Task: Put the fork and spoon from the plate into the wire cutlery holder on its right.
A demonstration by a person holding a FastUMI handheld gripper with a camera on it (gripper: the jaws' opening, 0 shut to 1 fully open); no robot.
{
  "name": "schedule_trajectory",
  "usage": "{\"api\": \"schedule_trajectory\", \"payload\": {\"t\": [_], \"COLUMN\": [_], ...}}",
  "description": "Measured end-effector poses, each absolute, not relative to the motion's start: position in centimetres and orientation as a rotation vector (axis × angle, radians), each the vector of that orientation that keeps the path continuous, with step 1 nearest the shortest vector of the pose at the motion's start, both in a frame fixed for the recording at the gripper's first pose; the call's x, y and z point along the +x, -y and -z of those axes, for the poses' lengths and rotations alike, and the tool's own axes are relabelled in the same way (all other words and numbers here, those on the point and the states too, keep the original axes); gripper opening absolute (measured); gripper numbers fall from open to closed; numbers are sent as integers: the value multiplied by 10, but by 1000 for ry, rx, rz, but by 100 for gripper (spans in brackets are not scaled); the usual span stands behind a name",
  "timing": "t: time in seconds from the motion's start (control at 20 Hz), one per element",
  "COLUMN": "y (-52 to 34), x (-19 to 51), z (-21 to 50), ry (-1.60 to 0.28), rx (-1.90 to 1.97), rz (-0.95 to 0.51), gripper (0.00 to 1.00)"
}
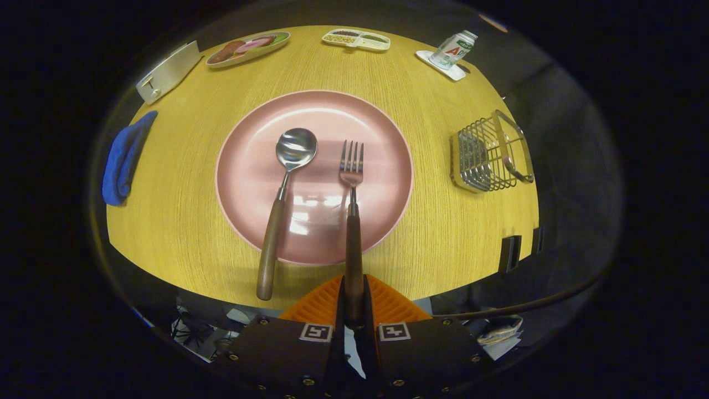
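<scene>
Your gripper (354,302) has its fingers closed tight on the brown wooden handle of the fork (352,221), pinching it from both sides near the handle's end. The fork's tines lie on the pink plate (249,183), pointing away from you. Just left of it you see the spoon (285,194), bowl on the plate, its wooden handle running out over the plate's near rim onto the wooden table (183,221).

To the plate's right, well apart from it, stands the wire cutlery holder (490,155), near the table's edge.

Farther out: a blue cloth (124,160) at the left edge, a white toaster-like box (166,72), an oval dish of food (248,48), a divided tray (357,39), and a bottle (453,50) on a white coaster (451,72). The bottle's label shows a red "A"; the rest is too small to read.
</scene>
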State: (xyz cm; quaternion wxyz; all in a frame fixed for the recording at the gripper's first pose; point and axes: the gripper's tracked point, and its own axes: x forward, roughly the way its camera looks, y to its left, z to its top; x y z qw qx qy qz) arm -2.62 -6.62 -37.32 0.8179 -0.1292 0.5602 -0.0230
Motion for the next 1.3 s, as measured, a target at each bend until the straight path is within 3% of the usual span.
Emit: {"api": "schedule_trajectory", "payload": {"t": [1.3], "y": [44], "x": [32], "z": [253], "ry": [-925], "rx": [-314], "rz": [35], "gripper": [16]}}
